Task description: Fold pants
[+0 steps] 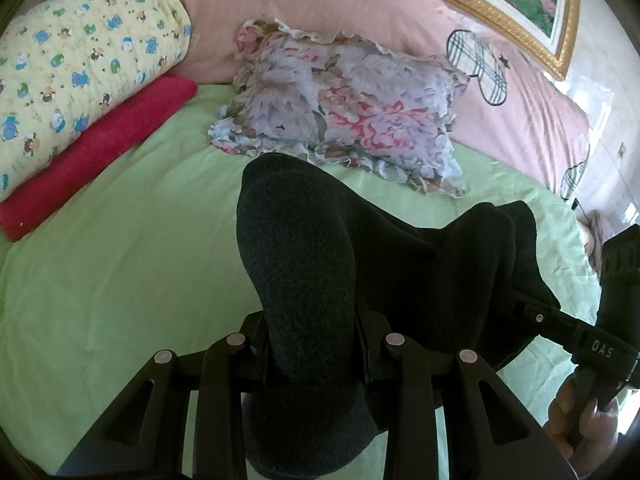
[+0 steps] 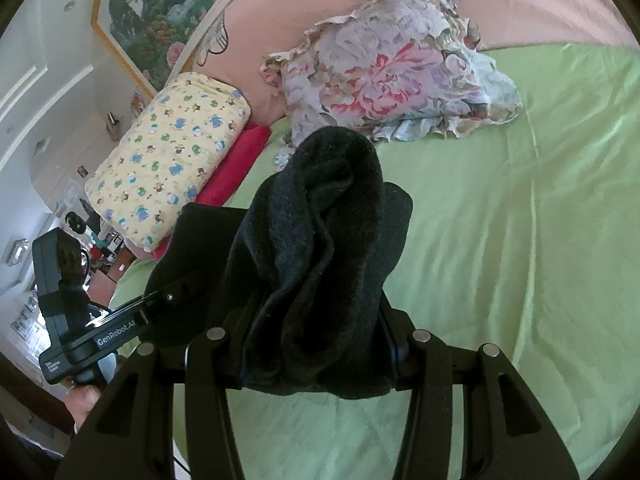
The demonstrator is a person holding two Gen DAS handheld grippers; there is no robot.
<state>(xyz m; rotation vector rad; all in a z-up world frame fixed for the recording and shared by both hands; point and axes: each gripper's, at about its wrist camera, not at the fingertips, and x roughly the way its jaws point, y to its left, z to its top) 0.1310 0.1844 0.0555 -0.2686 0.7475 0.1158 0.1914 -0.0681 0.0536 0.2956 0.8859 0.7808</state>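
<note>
The dark charcoal fleece pants (image 1: 304, 280) are hanging bunched above the green-sheeted bed (image 1: 120, 280), raised between both tools. The left tool (image 1: 316, 344) is pinching one bunched fold; the right tool (image 2: 320, 344) is pinching another. Beyond are lying a floral ruffled pillow (image 1: 344, 100), a red folded towel (image 1: 100, 152) and a yellow cartoon-print quilt roll (image 1: 80, 68).

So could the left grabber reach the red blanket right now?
Probably not yet. The left gripper has its jaws shut on the dark pants, so it is busy. The red blanket lies uncovered on the green sheet.
</note>
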